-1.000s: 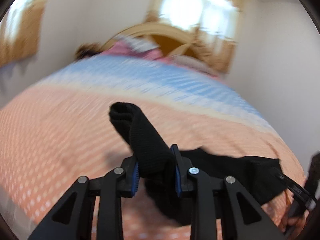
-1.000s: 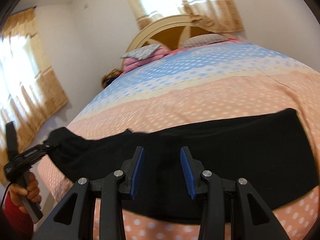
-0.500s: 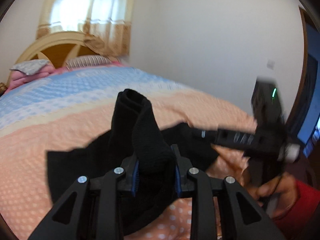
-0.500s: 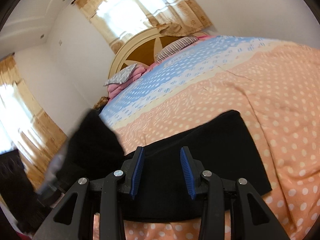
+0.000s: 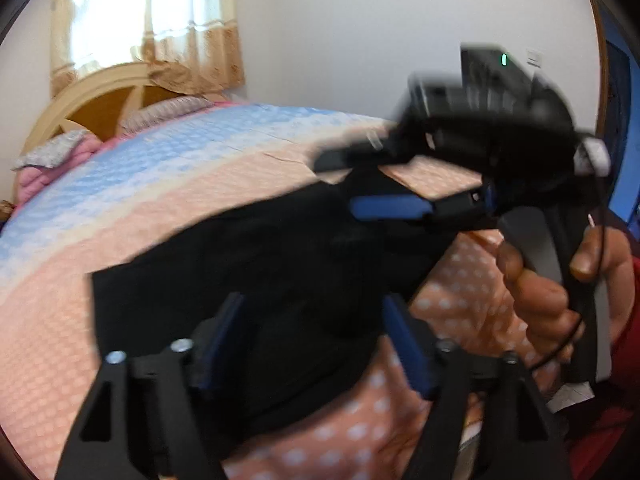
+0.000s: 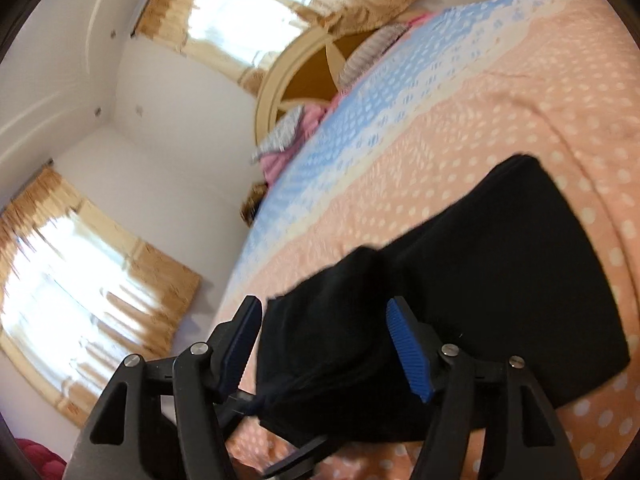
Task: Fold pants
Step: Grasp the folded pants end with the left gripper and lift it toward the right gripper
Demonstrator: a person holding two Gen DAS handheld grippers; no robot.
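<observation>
From the left wrist view, my left gripper (image 5: 316, 344) sat at six o'clock with its jaws opening, the blue pads standing clear on either side of the black pants (image 5: 256, 276). Cloth lay between them, but neither pad pressed on it, so I judged I was letting the folded-over end go. The pants lay across the dotted bedspread (image 5: 52, 340), spreading from the centre out towards nine o'clock. At two o'clock my right gripper (image 5: 384, 184) hung over the far edge of the fabric, held by a hand (image 5: 560, 292) at three o'clock, and its fingers were spread with the cloth beneath them rather than pinched.

From the right wrist view, the right gripper (image 6: 324, 344) was also opening, its pads apart at six o'clock and a bunched fold of the pants (image 6: 500, 280) lying loose between them. The rest of the garment stretched flat towards three o'clock on the bedspread (image 6: 500, 128). I took it both ends were brought together here so the fold would land square. Pillows (image 6: 280, 140) were piled at eleven o'clock by the headboard (image 6: 304, 64).

No containers showed in either view.
</observation>
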